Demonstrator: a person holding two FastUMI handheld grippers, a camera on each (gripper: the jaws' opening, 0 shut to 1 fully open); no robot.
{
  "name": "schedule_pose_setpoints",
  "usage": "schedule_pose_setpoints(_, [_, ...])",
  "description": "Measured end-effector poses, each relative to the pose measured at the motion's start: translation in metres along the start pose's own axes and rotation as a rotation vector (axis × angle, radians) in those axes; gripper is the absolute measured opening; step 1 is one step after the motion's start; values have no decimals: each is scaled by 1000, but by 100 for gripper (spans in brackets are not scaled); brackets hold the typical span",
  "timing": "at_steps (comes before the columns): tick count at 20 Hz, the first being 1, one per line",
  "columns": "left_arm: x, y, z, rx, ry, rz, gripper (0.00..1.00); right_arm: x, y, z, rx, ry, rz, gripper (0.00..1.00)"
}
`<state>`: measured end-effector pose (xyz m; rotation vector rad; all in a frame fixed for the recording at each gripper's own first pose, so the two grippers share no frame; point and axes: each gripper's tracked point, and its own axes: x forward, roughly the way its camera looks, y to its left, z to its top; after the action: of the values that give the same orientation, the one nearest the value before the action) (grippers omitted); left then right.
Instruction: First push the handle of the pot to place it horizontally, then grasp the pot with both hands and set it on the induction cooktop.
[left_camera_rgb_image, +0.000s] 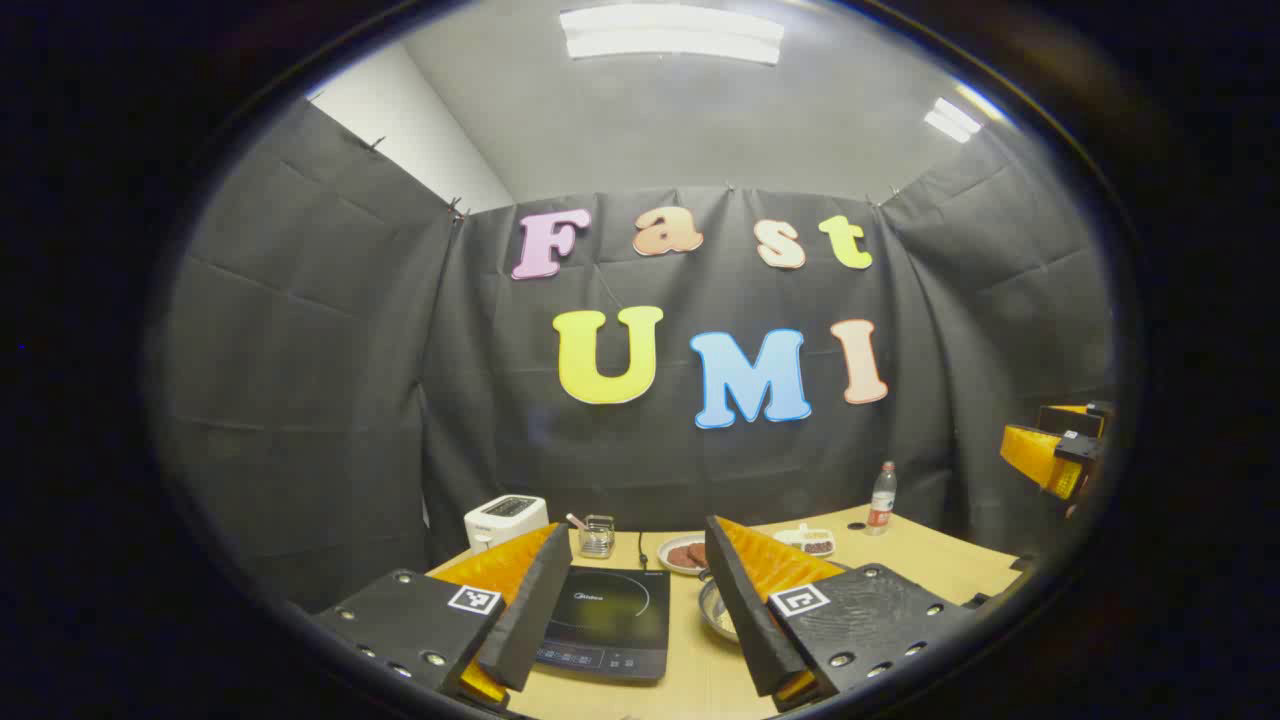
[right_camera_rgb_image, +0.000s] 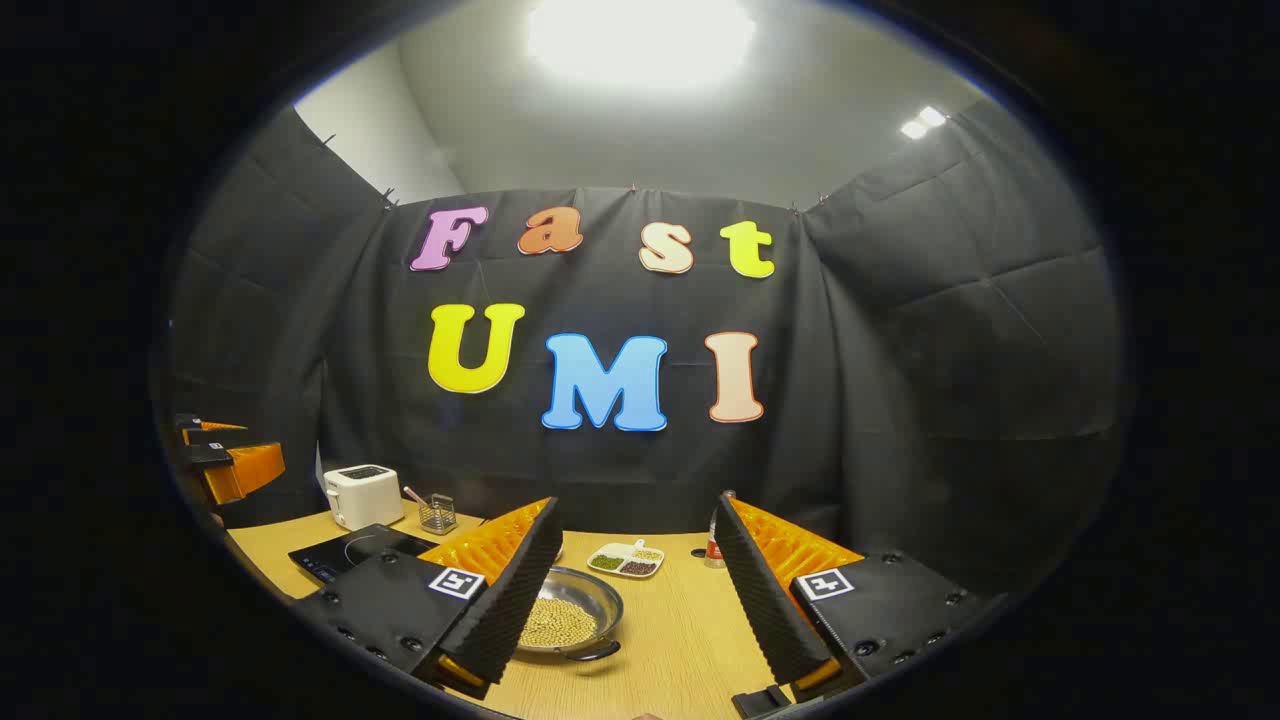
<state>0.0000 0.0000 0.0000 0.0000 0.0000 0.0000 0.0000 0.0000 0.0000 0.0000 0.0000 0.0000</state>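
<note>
One pot (right_camera_rgb_image: 568, 622) of pale beans on the table (right_camera_rgb_image: 680, 640), one induction cooktop (left_camera_rgb_image: 608, 620) at its nine o'clock, one toaster (right_camera_rgb_image: 364, 495), one bottle (left_camera_rgb_image: 881, 497). Left gripper (left_camera_rgb_image: 630, 610) spread wide above the cooktop, holding nothing. Right gripper (right_camera_rgb_image: 640, 590) equally wide, empty, hovering over the pot.
</note>
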Motion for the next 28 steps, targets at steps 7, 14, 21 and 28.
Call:
schedule_pose_setpoints(7, [-4, 0, 0, 7, 3, 4, 79, -2, -3, -3, 6, 7, -5, 96])
schedule_pose_setpoints(14, [-5, -1, 5, 16, -7, 5, 82, -1, -3, -1, 13, 9, -3, 96])
schedule_pose_setpoints(21, [-9, 0, 6, 19, -11, 5, 79, 0, -1, -1, 13, 10, 4, 97])
schedule_pose_setpoints(28, [-13, 6, 6, 17, -11, 10, 79, -2, 3, 1, 13, 12, 9, 87])
